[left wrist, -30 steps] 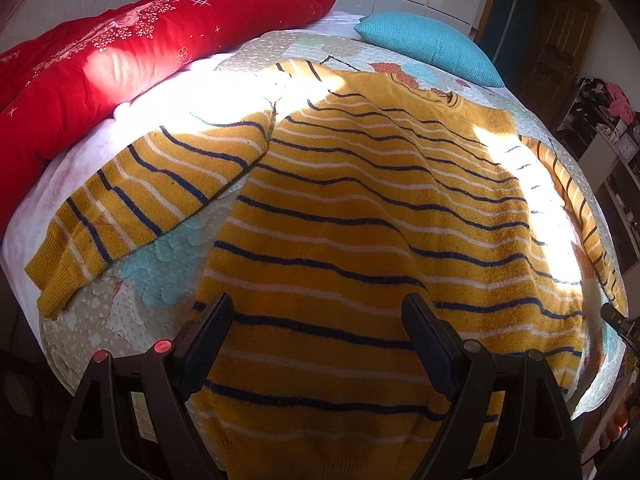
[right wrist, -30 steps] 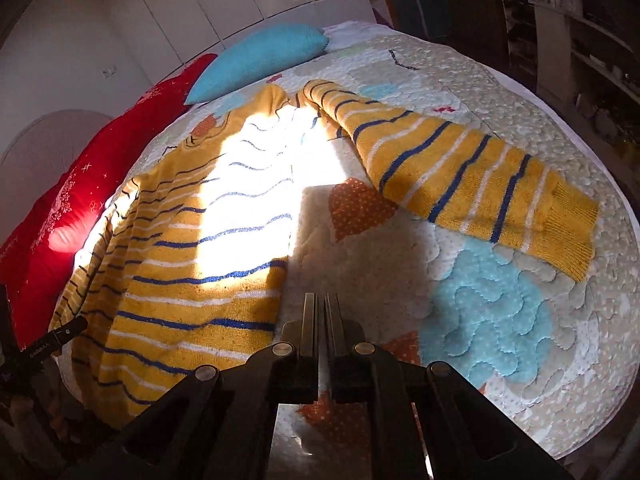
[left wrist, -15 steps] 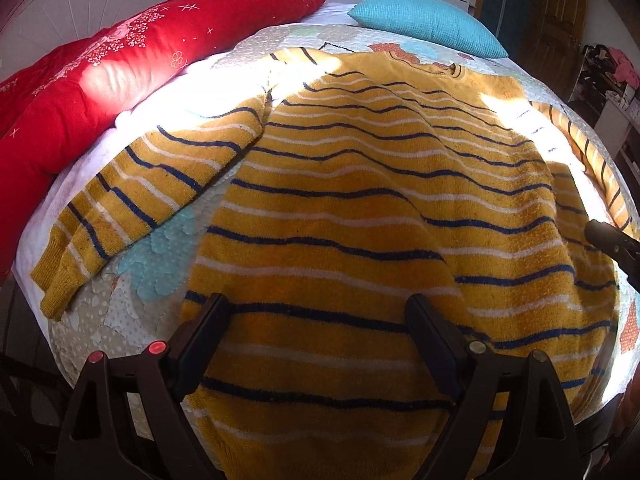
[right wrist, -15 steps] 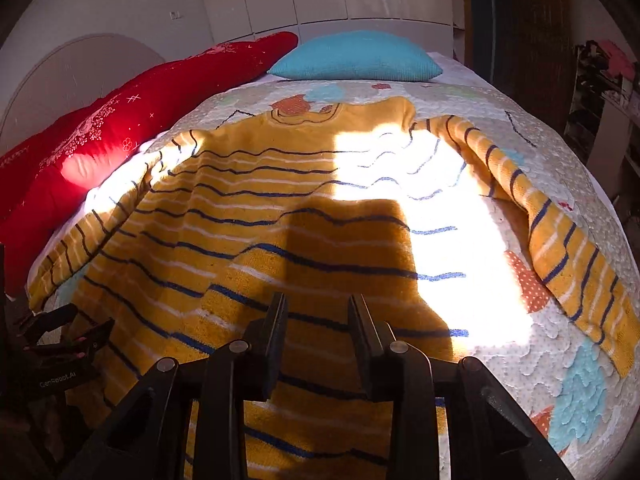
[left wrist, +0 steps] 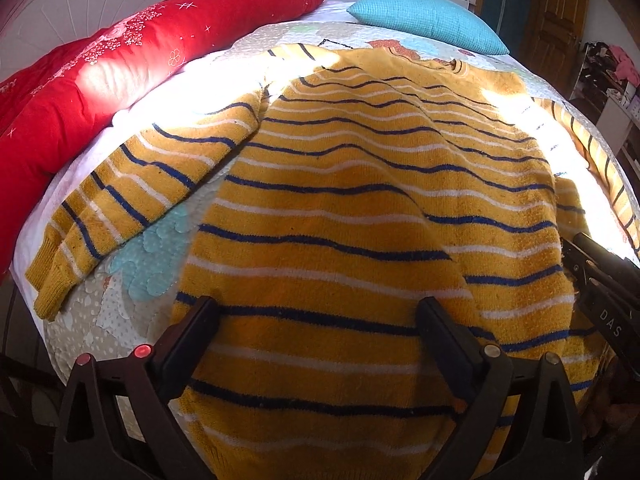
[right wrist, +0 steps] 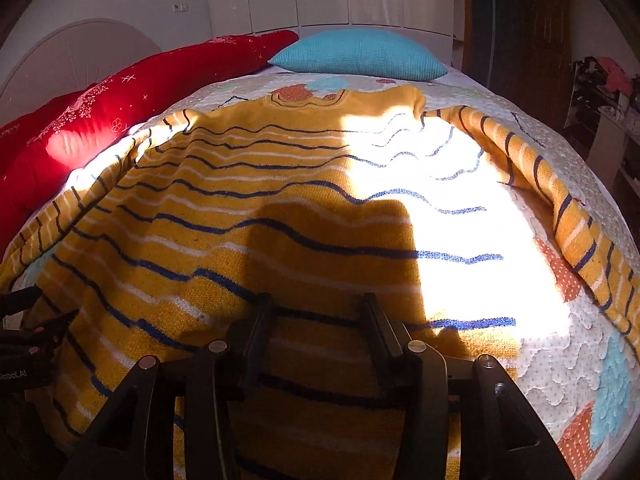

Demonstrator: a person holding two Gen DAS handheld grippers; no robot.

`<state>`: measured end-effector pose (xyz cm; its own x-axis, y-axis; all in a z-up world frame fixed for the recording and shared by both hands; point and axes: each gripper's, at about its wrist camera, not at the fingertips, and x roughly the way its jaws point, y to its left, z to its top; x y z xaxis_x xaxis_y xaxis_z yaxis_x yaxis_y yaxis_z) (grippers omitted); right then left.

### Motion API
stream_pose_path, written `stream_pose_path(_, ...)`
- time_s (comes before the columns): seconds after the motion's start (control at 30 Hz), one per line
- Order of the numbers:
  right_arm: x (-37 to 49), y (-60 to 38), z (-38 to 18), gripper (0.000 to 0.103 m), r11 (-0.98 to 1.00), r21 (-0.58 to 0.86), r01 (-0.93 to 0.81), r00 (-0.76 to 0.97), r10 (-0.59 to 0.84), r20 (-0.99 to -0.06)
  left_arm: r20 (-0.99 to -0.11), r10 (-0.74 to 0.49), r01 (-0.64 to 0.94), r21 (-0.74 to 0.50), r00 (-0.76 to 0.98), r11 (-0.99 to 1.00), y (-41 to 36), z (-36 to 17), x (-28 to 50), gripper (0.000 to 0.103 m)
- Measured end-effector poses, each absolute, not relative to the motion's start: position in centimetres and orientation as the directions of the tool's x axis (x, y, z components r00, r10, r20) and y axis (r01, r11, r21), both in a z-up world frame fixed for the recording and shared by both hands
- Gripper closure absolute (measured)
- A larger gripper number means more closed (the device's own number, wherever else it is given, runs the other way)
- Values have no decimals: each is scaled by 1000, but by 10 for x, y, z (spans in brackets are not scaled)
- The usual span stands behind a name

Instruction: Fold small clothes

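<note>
While both tools hang over the near hem, the yellow striped sweater [left wrist: 344, 216] lies flat, front down or up cannot tell, spread across the quilted bedspread [left wrist: 148, 256] of the bed, neckline toward 12 o'clock. Left hand-held gripper [left wrist: 318, 318]: jaws wide apart, just been opening further, straddling the lower body of the sweater near its left edge; pads look just above or resting on the knit, not pinching it. Right hand-held gripper [right wrist: 316, 312]: jaws parted about halfway, just been opening from closed, sweater fabric lying under and between them, no pinch visible. In the left wrist view the right tool shows as a black bar at 3 o'clock, by the sweater's right side edge. In the right wrist view the left tool sits at 9 o'clock at the picture edge.

Left sleeve [left wrist: 132, 200] angles out toward 8 o'clock, cuff near the bed edge, flat on the quilt. Right sleeve [right wrist: 576, 232] runs down the 3 o'clock side, apart from the body with bare quilt between. Strong sun patch across the right half of the sweater, tool shadow falling on the middle.

Red bolster [left wrist: 120, 72] along 10 o'clock edge of the bed. Teal pillow [right wrist: 360, 54] at 12 o'clock, beyond the neckline, not touching the sweater.
</note>
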<state>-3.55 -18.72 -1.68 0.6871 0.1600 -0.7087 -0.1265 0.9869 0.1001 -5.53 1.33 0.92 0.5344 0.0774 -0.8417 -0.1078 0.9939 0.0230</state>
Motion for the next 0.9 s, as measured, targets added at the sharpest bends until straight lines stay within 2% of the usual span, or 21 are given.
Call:
stream_pose_path(0.27,-44,-182,-25,49,993,39,-115,752,113,-649,-839,82,-110,26,538,994,12,7,-54,1)
stream_pose_path(0.9,-49,-181,-27,49,994,10,-105,769,88,-633,-824,71,-97,19,562,995,14,8,-58,0)
